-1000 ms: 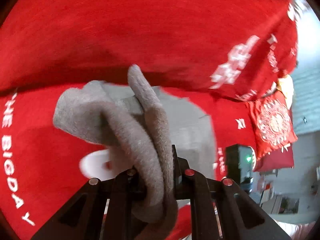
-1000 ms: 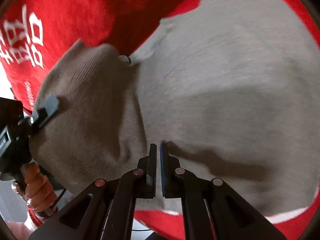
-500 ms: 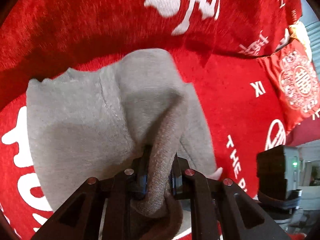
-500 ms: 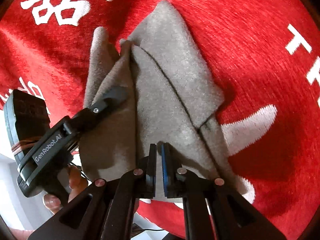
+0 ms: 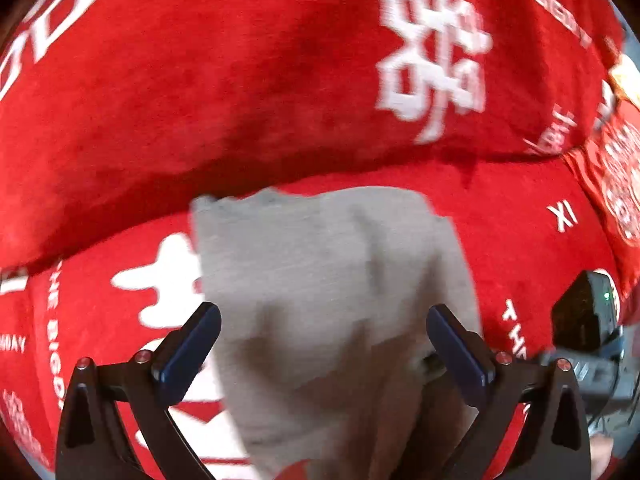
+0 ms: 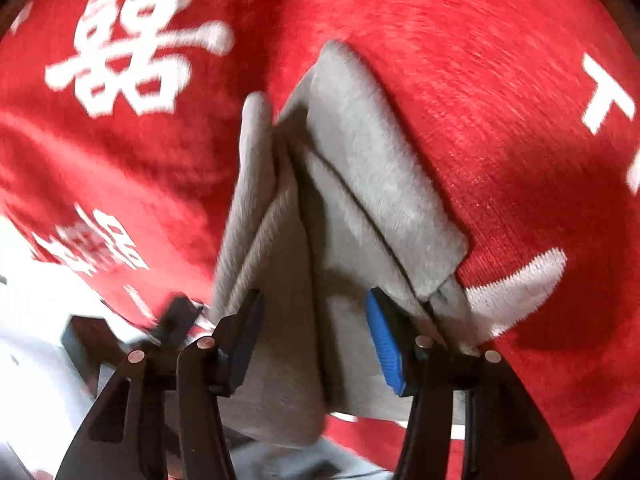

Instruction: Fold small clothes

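On the red blanket (image 5: 200, 120), the grey garment (image 5: 328, 272) lies between both grippers' just-parted fingers (image 5: 192, 344).

Supporting surface: a soft seat covered in a red cloth (image 5: 500, 216), plush in texture and woven with white lettering and large white Chinese characters. A second stretch of the same red fabric rises behind as a padded back (image 5: 240, 80), meeting the seat along a shadowed crease. At the right end leans a red cushion (image 5: 618, 184) with a round white emblem.

Lying directly on the cover: one grey knitted garment (image 5: 328, 280), folded in overlapping layers, its panels meeting in narrow ridges in the right wrist view (image 6: 360, 168). Its near edge reaches the front edge of the seat.
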### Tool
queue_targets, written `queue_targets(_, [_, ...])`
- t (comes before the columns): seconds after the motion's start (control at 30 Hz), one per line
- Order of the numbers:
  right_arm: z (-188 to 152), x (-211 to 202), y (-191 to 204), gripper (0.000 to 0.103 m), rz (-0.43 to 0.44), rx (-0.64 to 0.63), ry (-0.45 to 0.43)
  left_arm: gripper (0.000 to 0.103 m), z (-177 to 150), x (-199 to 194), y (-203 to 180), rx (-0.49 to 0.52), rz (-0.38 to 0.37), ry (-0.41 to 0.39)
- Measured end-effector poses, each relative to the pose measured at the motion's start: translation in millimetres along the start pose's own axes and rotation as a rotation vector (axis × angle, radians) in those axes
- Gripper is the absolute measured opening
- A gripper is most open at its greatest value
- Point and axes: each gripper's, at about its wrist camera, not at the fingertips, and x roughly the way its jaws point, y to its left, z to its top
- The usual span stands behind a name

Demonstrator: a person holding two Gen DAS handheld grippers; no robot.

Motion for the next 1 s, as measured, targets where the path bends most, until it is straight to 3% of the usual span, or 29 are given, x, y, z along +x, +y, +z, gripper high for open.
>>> queue_targets(0.1, [-1.9, -8.3, -12.3, 0.064, 0.078, 0.064, -0.024, 0.103, -3.5, -0.6, 34.6, -0.073, 0.024, 0.04])
queue_targets(0.23, [13.4, 0.1, -9.7, 0.064, 0.117, 0.065, 0.024, 0.103, -13.2, 8.4, 76.3, -0.16, 0.051, 0.103])
queue_targets(0.33, [21.2, 17.4, 10.9, 0.065, 0.054, -0.003, 0.069, 0.103, -20.7, 10.4, 95.3, -0.207, 0.066, 0.108])
queue_targets(0.4, [28.2, 32.5, 27.8, 0.062, -0.048, -0.073, 0.11, 0.103, -24.7, 12.8, 103.8, -0.229, 0.071, 0.116])
queue_targets(0.43, [29.9, 38.1, 32.7, 0.042, -0.088, -0.1, 0.12, 0.103, -27.1, 16.4, 103.1, -0.23, 0.079, 0.12])
queue_targets(0.47, [30.9, 47.8, 42.2, 0.022, -0.196, -0.164, 0.141, 0.103, -28.3, 19.6, 103.4, -0.228, 0.085, 0.126])
queue_targets(0.5, [29.9, 55.4, 53.6, 0.014, -0.323, -0.253, 0.163, 0.103, -29.0, 25.5, 101.7, -0.223, 0.092, 0.136])
queue_targets(0.57, [20.8, 60.1, 79.9, 0.014, -0.416, -0.408, 0.152, 0.103, -31.0, 31.3, 98.4, -0.214, 0.106, 0.142])
queue_targets(0.63, [8.1, 55.3, 110.9, 0.013, -0.424, -0.554, 0.114, 0.103, -31.7, 31.5, 91.8, -0.212, 0.101, 0.139])
queue_targets(0.7, [4.8, 37.5, 120.2, 0.013, -0.383, -0.583, 0.064, 0.103, -29.2, 27.2, 87.0, -0.209, 0.082, 0.118])
queue_targets(0.83, [17.2, 19.8, 100.5, 0.014, -0.398, -0.513, 0.015, 0.103, -26.4, 18.0, 73.8, -0.15, 0.073, 0.087])
queue_targets(0.97, [27.7, 24.2, 69.3, 0.014, -0.453, -0.433, 0.024, 0.103, -29.6, 36.0, 58.4, -0.103, 0.087, 0.126])
queue_targets(1.0, [32.2, 29.5, 63.6, 0.019, -0.45, -0.397, 0.039, 0.103, -33.2, 41.8, 55.4, -0.097, 0.081, 0.138])
